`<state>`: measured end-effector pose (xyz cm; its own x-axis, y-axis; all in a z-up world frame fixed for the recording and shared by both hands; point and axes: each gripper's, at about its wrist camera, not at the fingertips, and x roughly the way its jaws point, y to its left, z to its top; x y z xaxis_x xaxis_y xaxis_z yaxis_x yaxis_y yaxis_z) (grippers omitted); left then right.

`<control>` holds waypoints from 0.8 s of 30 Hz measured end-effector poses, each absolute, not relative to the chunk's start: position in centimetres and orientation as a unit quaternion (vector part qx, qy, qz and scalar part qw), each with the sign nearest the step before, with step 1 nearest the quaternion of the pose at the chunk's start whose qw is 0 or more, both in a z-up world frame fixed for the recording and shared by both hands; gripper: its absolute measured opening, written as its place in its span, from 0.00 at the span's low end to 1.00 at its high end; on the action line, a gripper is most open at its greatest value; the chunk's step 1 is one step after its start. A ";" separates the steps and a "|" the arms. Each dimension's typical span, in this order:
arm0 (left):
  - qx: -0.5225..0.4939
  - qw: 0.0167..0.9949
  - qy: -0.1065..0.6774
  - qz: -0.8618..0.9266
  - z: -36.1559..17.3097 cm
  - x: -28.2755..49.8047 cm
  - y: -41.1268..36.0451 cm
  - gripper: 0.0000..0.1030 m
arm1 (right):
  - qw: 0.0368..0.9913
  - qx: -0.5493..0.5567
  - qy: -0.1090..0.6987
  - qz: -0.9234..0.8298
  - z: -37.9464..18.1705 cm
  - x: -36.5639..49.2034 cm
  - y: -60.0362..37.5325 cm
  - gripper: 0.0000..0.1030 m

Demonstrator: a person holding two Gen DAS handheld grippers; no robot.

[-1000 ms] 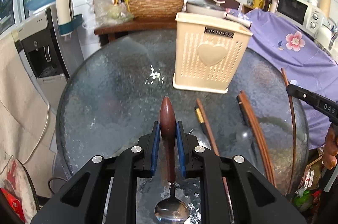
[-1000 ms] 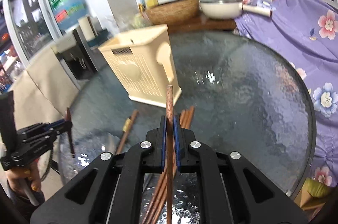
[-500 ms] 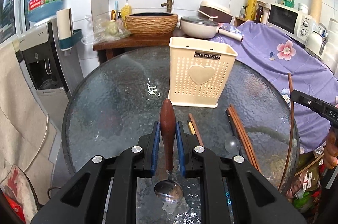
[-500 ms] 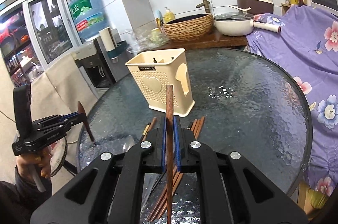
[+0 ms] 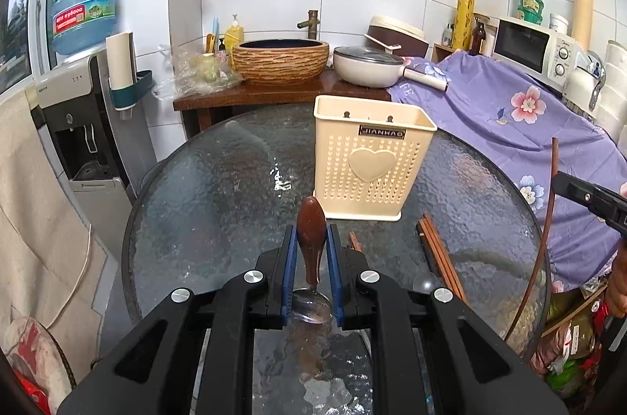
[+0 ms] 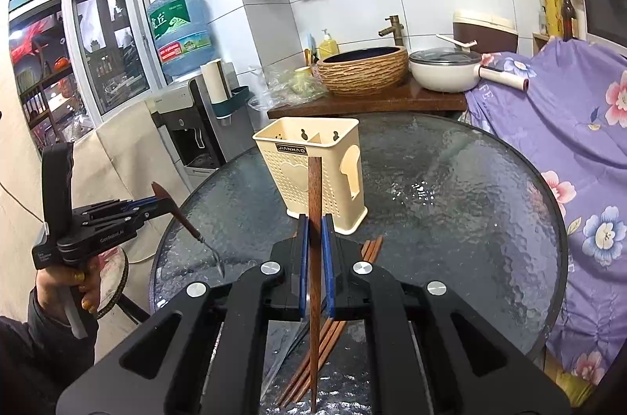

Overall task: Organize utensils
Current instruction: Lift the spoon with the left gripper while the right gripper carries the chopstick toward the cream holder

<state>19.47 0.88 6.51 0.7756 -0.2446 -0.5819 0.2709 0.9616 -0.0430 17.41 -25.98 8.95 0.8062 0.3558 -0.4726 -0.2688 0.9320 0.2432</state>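
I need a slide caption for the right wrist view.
Right tongs shut on a chopstick above the glass table, facing the beige utensil holder.

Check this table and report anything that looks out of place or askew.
Loose wooden chopsticks lie scattered on the glass table in front of the cream utensil holder instead of standing in it. The left gripper holds a spoon; the right gripper holds one chopstick. Nothing looks spilled or broken.

Chopsticks point(image 5: 439, 254) before holder point(image 5: 372, 172) (on table point(image 5: 219, 203))

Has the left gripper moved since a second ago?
Yes. The left gripper, shut on the spoon, has risen and pulled back from the utensil holder.
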 end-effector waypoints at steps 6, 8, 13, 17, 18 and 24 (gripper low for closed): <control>0.023 0.945 0.295 -0.143 7.6 19.9 0.4 0.14 | 0.948 0.077 0.257 0.170 10.2 17.7 -25.7 0.07; 0.024 0.946 0.288 -0.145 8.2 20.1 0.3 0.14 | 0.950 0.069 0.252 0.173 10.9 17.8 -25.4 0.07; 0.022 0.947 0.279 -0.158 9.9 21.3 0.0 0.14 | 0.953 0.052 0.241 0.177 12.8 18.4 -24.6 0.07; 0.016 0.947 0.270 -0.173 12.0 22.3 -0.3 0.14 | 0.955 0.046 0.230 0.180 14.9 20.0 -24.2 0.07; 0.015 0.947 0.266 -0.178 12.8 22.7 -0.5 0.14 | 0.957 0.042 0.226 0.178 15.6 20.6 -24.1 0.07; -0.026 0.948 0.249 -0.198 16.9 25.7 -1.2 0.14 | 0.960 0.061 0.207 0.177 20.5 24.9 -24.1 0.07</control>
